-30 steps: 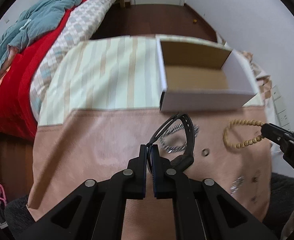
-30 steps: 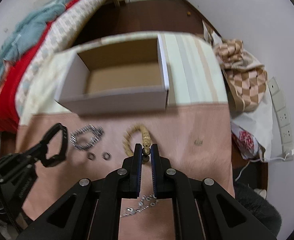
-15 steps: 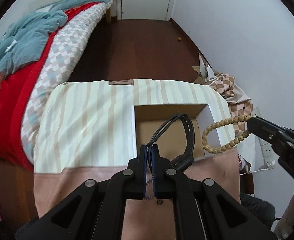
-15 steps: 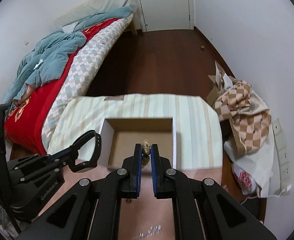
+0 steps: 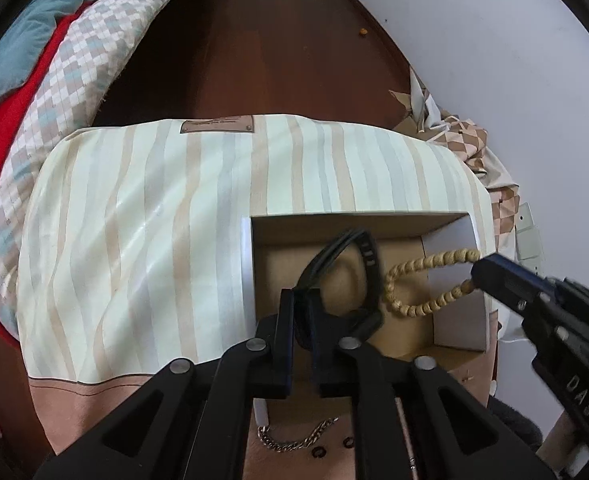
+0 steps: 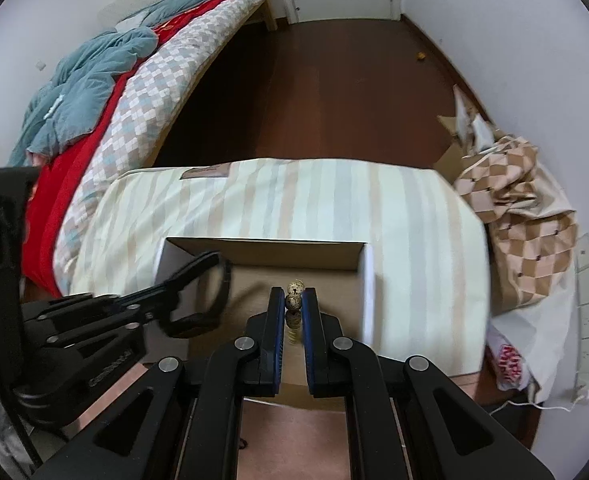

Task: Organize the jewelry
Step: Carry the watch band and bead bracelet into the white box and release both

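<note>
A white cardboard box [image 5: 247,268] [image 6: 368,280] with a brown inside stands open on the striped cloth. My left gripper [image 5: 300,300] [image 6: 210,259] hovers over the box's left half. A black band bracelet [image 5: 368,264] [image 6: 224,288] loops up from between its jaws, which are opening a little while still pinching it. My right gripper [image 6: 293,298] [image 5: 479,276] is shut on a wooden bead bracelet [image 6: 294,294] [image 5: 410,280]. That bracelet hangs over the right half of the box, close to the black band.
On the pink cloth near me lie a silver chain [image 5: 294,442] and two small dark rings [image 5: 319,453]. A bed [image 6: 106,92] with red and blue covers is on the left. A checked fabric bundle [image 6: 522,216] and wall sockets [image 6: 588,280] are on the right.
Both grippers have carried their bracelets forward from above the pink cloth to above the open box. The gap between the left fingers looks slightly wider than before.
</note>
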`<state>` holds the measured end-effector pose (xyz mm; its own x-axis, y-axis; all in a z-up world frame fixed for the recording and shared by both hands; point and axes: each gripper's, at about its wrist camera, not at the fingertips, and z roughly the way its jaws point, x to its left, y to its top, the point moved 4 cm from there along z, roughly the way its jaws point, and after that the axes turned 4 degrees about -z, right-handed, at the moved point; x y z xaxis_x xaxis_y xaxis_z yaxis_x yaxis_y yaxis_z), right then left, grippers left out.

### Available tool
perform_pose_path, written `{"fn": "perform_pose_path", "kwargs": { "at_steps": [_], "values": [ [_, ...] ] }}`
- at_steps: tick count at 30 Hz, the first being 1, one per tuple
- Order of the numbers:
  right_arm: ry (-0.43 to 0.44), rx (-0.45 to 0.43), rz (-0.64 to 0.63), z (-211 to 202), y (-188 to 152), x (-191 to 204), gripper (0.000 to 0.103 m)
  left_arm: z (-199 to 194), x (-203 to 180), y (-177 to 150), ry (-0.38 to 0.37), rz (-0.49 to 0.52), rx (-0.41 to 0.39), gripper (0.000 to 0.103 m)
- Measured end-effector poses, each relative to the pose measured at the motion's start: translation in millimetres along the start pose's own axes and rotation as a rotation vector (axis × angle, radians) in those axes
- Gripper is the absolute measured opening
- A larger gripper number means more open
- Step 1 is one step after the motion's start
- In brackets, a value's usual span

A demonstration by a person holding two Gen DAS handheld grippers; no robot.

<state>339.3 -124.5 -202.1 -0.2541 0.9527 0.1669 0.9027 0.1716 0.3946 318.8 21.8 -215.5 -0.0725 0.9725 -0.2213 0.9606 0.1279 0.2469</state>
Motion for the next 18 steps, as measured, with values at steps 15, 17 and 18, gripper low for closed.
{"fn": "perform_pose_path", "kwargs": {
  "at_steps": [15,17,18],
  "values": [
    [-0.008,0.046,-0.003,-8.7,-9.7,-7.0,0.057,-40.0,1.7,2.5,0.076,0.01,-0.115,0.101],
    [-0.07,0.04,0.0,-13.6,-15.1,-10.1,0.079,-48.1,4.2,-4.6,0.126,0.023,-0.156,0.103],
    [-0.091,0.039,0.004,-15.1,-17.6,-12.3,0.085,-50.6,5.7,-8.1,0.153,0.028,-0.172,0.103]
  ]
}}
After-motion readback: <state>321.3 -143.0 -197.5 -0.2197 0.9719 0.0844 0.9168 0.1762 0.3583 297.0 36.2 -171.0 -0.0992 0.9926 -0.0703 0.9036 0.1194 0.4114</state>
